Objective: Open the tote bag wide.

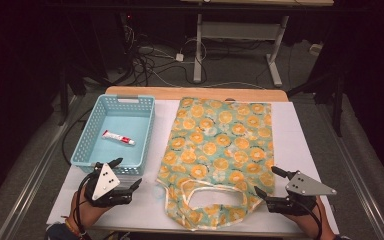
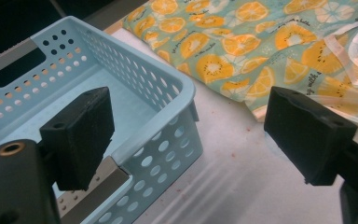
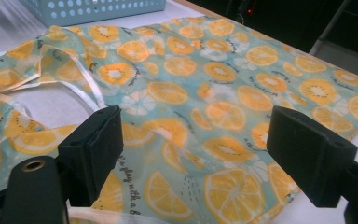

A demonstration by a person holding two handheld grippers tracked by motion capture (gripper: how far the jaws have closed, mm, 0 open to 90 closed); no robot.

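Note:
A teal garment printed with orange slices (image 1: 217, 150) lies flat on the white table (image 1: 295, 130), its neck opening toward the near edge. In the right gripper view the cloth (image 3: 205, 107) spreads under the jaws. My right gripper (image 1: 269, 181) hovers open at the garment's near right corner, nothing between its pads (image 3: 95, 144). My left gripper (image 1: 125, 172) is open beside the near right corner of a light blue perforated basket (image 1: 97, 142), left of the garment. Its jaws straddle that basket corner (image 2: 168, 121) without touching. A small white and red tube (image 1: 118, 137) lies inside the basket.
Bare white tabletop (image 2: 233, 163) separates the basket from the garment. The table's wooden far edge (image 1: 195, 93) faces a dark floor with cables and the metal legs of another desk (image 1: 198, 50).

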